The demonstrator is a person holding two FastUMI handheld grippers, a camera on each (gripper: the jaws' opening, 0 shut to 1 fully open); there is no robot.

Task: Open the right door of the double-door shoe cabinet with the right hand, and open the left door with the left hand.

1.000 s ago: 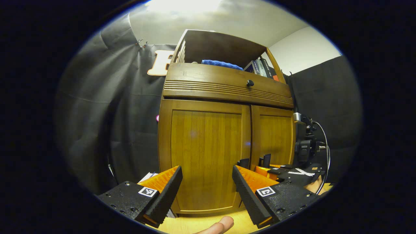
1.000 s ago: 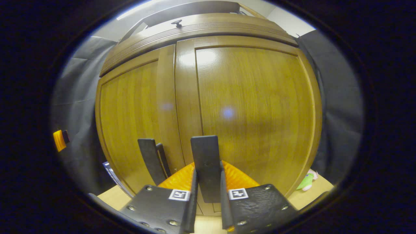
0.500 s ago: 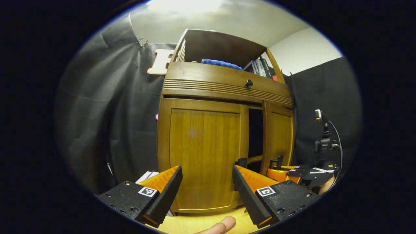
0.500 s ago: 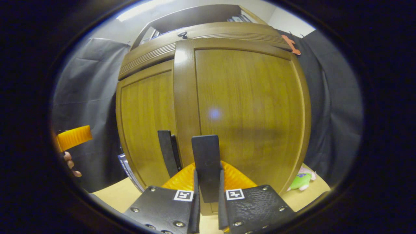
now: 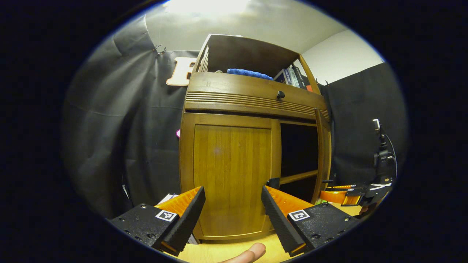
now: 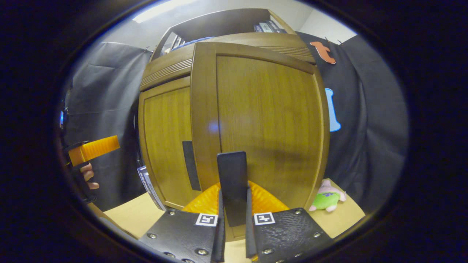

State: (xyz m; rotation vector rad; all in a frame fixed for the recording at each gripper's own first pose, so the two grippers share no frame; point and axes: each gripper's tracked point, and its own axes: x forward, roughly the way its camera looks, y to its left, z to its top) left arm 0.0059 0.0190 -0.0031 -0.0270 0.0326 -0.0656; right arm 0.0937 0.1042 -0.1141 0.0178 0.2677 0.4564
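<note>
While my right gripper [image 6: 234, 219] stays clenched on the dark handle [image 6: 231, 182] of the right door [image 6: 267, 124], that door has swung well out from the shoe cabinet [image 5: 252, 100]; at the centre right of the left gripper view I see the door edge-on, with a dark opening and a shelf [image 5: 298, 176] beside it. I judge the first half of the task largely done, though the door could swing wider. The left door [image 5: 230, 175], in the middle of that view, sits flush and closed, its handle [image 5: 273, 182] peeking past my finger at lower centre. My left gripper [image 5: 232, 212] hangs released in front of it, jaws spread, touching nothing. What remains is closing on that handle and pulling the left door open.
</note>
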